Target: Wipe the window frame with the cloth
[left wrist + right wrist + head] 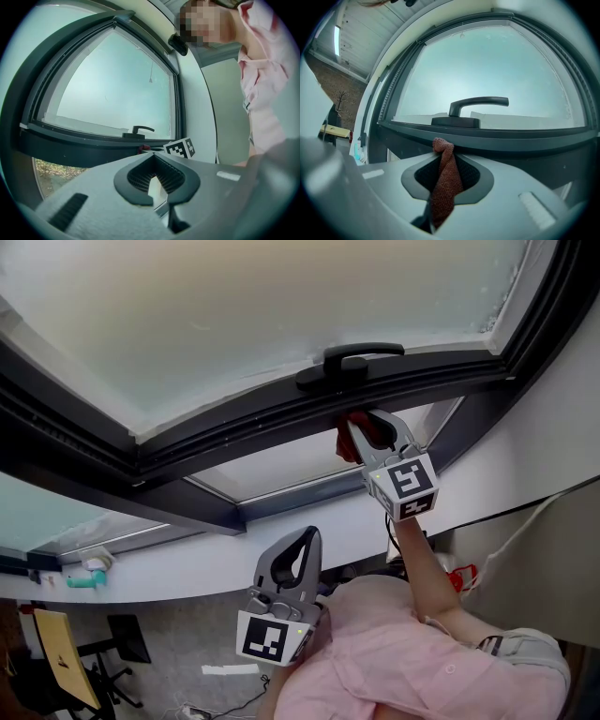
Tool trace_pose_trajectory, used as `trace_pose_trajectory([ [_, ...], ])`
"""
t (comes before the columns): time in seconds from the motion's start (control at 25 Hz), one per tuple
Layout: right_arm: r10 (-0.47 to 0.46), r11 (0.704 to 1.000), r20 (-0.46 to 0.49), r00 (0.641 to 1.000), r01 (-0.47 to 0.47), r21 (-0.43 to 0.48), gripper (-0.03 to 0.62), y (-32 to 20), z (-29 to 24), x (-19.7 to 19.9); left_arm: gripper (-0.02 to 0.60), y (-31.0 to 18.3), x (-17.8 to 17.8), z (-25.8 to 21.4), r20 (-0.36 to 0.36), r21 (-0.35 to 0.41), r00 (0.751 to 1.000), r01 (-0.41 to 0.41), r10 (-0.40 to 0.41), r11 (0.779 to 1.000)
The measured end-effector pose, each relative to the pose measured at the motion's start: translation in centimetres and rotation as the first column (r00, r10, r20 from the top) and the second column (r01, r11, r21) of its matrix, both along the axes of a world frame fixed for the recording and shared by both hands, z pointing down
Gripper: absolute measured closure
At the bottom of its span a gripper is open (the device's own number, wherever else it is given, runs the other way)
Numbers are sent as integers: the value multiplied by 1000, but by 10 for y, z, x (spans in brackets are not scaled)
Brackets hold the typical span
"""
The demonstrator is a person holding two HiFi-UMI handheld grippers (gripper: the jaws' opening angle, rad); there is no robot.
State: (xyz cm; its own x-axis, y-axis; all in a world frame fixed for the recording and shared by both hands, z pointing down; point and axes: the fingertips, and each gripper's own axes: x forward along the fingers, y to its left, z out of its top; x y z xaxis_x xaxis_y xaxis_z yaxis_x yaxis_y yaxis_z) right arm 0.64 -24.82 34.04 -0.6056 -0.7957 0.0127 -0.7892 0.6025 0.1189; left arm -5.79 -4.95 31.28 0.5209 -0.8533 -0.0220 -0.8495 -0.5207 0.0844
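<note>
The dark window frame [234,423] runs across the head view, with a black handle [352,360] on its lower rail. My right gripper [364,430] is raised to the rail just under the handle and is shut on a red-brown cloth [348,443]. In the right gripper view the cloth [443,183] hangs between the jaws, its top end touching the frame [511,140] below the handle [476,105]. My left gripper [298,554] hangs lower, near the person's chest, shut with nothing in it. In its own view the left gripper [153,159] points towards the frame [70,140].
A white sill [187,568] runs below the frame, with a small teal object [82,577] at its left end. A yellow board [61,652] stands on the floor at lower left. The person's pink shirt [403,662] fills the lower right.
</note>
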Motion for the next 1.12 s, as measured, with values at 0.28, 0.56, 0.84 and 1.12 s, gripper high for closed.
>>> trace_pose_trajectory([
  [0.28,2,1000,6,1000,-2,-6,531,1,1,0,584,0,7,-6,10,8,1000,0,-1,1000],
  [0.56,-12,1000,-3,1000,12,-29,531,-2,1,1,588,3,3,-18,-48,42,999,-2,4,999],
  [0.84,-74,968,173,982,112,-226,531,37,-4,26,588,2,-8,-8,-7,18,999,-35,35,999],
  [1.12,22,925,333,943,107,-364,530,111,0,82,588,8,-10,-4,-88,1,982,-167,166,986],
])
